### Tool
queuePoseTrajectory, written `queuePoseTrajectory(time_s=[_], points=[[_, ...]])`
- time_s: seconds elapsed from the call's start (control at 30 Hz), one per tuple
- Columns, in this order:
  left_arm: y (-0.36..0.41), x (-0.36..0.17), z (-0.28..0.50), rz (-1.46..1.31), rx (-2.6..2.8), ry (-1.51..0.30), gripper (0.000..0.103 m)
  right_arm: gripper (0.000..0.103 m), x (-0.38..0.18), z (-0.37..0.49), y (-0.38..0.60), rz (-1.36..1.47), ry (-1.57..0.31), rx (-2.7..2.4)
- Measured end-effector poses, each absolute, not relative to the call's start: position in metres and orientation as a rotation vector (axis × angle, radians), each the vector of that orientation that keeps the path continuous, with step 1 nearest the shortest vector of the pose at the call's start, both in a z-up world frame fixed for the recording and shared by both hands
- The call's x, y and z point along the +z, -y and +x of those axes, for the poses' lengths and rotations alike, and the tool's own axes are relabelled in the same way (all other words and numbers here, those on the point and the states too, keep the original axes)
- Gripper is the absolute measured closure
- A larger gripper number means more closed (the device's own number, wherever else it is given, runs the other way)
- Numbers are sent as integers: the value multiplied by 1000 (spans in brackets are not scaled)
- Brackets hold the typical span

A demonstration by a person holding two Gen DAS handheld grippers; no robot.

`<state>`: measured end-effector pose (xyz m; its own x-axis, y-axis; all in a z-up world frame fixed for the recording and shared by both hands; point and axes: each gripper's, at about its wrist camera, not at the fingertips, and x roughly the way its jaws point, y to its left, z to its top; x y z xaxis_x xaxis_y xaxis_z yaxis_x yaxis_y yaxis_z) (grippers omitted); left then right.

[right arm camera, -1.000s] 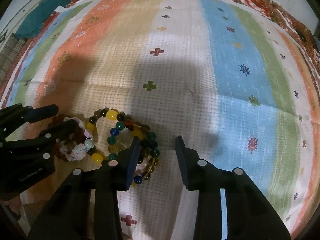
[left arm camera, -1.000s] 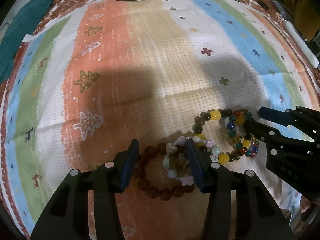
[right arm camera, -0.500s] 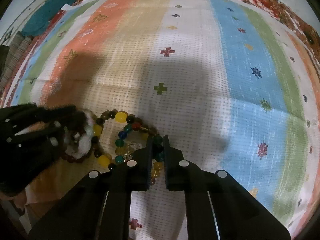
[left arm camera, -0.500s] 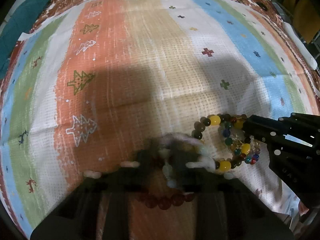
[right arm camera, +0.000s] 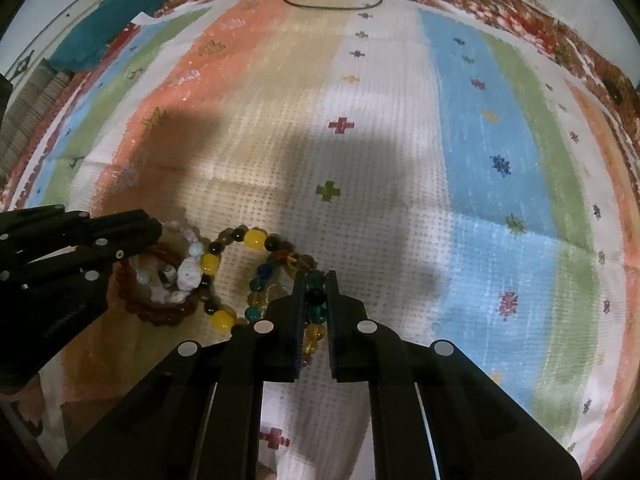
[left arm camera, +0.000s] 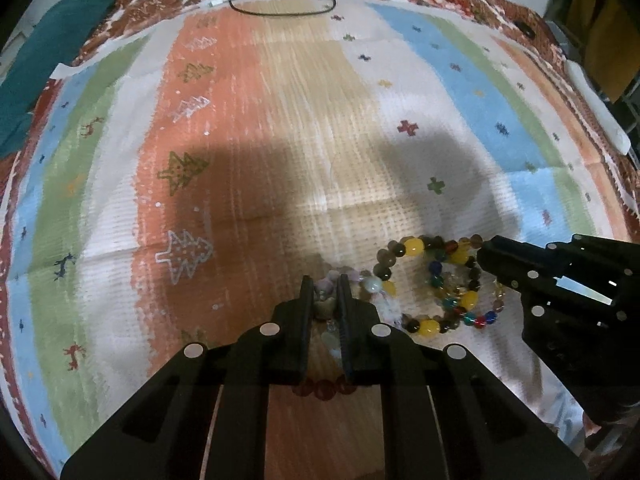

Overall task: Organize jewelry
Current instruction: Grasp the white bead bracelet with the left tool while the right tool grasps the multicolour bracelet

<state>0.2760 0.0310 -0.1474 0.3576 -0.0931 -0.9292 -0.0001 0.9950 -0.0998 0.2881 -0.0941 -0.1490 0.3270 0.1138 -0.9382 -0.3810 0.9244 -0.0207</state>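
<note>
The left gripper (left arm camera: 325, 294) pinches the pastel chip-stone bracelet (right arm camera: 185, 270); the right gripper (right arm camera: 316, 292) pinches the green-and-amber glass-bead bracelet (right arm camera: 314, 280), probably to untangle the 2 overlapping loops.

Both wrist fisheyes look steeply down, close over the striped cloth (left arm camera: 304, 128). Shared: bead bracelets (left arm camera: 440, 284) low center-right in left view, lower left (right arm camera: 256, 272) in right view; each shows the other claw at frame edge.
</note>
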Motion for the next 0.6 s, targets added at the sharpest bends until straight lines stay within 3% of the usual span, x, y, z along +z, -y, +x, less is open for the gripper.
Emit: queuePoseTrajectory(time_s=[0.6], points=[[-23,-107,246,-84,-58,-1129,92,93,-111,267,96,-198,-1122,354]])
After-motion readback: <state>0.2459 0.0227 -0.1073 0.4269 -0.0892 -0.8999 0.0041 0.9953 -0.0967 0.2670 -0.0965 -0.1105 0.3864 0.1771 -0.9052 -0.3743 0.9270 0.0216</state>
